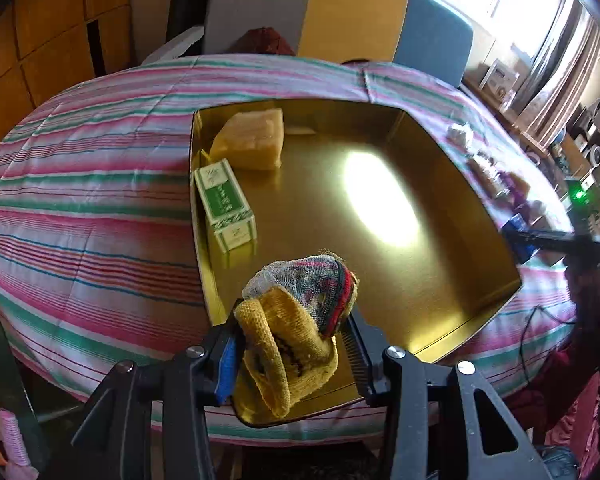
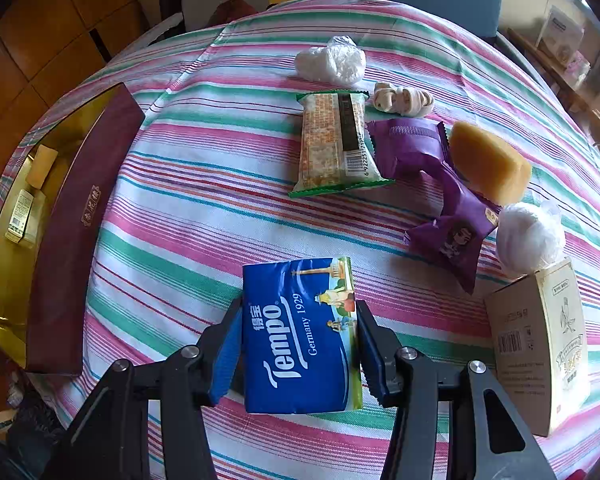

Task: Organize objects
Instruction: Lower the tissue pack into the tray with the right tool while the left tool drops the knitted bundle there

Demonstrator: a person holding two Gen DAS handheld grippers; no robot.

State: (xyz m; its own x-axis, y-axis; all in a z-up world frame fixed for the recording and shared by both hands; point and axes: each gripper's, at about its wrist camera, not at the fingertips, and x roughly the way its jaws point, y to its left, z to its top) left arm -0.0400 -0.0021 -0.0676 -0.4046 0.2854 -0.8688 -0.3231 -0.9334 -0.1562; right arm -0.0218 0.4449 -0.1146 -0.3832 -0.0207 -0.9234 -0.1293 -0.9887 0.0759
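My left gripper (image 1: 292,344) is shut on a bundled cloth (image 1: 300,292), yellow knit with a grey, red and green mesh part. It hangs over the near end of a gold tray (image 1: 420,280). In the tray's far left corner lie a green-and-white box (image 1: 224,208) and a yellow block (image 1: 252,140). My right gripper (image 2: 298,332) is shut on a blue Tempo tissue pack (image 2: 300,320), with both pads against its long sides, on the striped tablecloth (image 2: 180,220). The tray's maroon outer wall (image 2: 72,240) stands to the left.
Beyond the tissue pack lie a green snack packet (image 2: 336,144), two purple packets (image 2: 416,152), a yellow block (image 2: 484,164), a cream knotted item (image 2: 400,100) and two white plastic-wrapped bundles (image 2: 332,62). A cream carton (image 2: 540,344) stands at the right. Chairs (image 1: 340,12) line the table's far side.
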